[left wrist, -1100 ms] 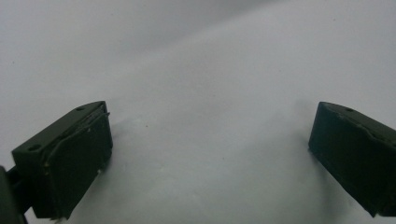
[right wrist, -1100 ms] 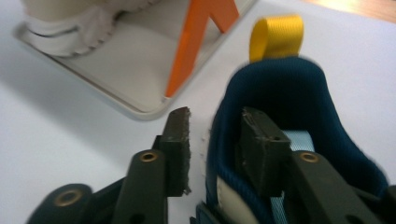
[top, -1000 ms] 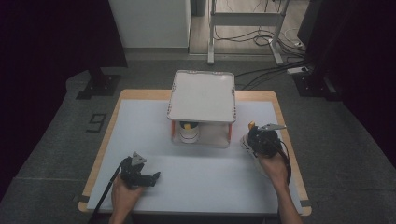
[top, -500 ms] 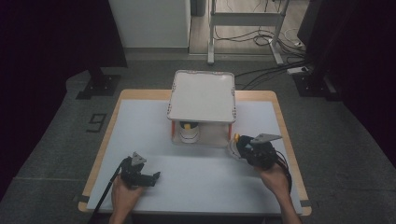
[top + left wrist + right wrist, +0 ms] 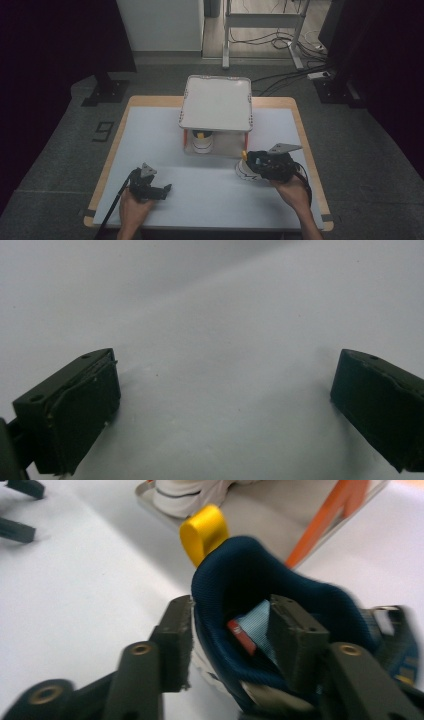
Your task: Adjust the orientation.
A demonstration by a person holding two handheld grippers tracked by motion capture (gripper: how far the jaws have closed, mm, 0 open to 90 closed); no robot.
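A shoe (image 5: 240, 595) with a navy lining and a yellow heel loop (image 5: 204, 532) rests on the white table top (image 5: 210, 200), just right of the rack's front; its white sole (image 5: 245, 171) shows in the high view. My right gripper (image 5: 232, 615) straddles the shoe's collar, one jaw outside it and one inside. Its jaws have just been opening, and a gap shows beside the inner jaw. A second white shoe (image 5: 202, 141) sits under the rack (image 5: 216, 102). My left gripper (image 5: 165, 190) lies open on the table at the front left, nothing between its jaws (image 5: 220, 405).
The rack has a white tray-like top and orange legs (image 5: 330, 520), and stands at the table's middle back. Bare white table surface lies between the two grippers and left of the rack. Cables and stand legs (image 5: 260, 55) lie on the floor beyond the table.
My right gripper carried the shoe left and nearer the person, to the rack's front right corner. Its jaws then spread on the collar. The left gripper kept still.
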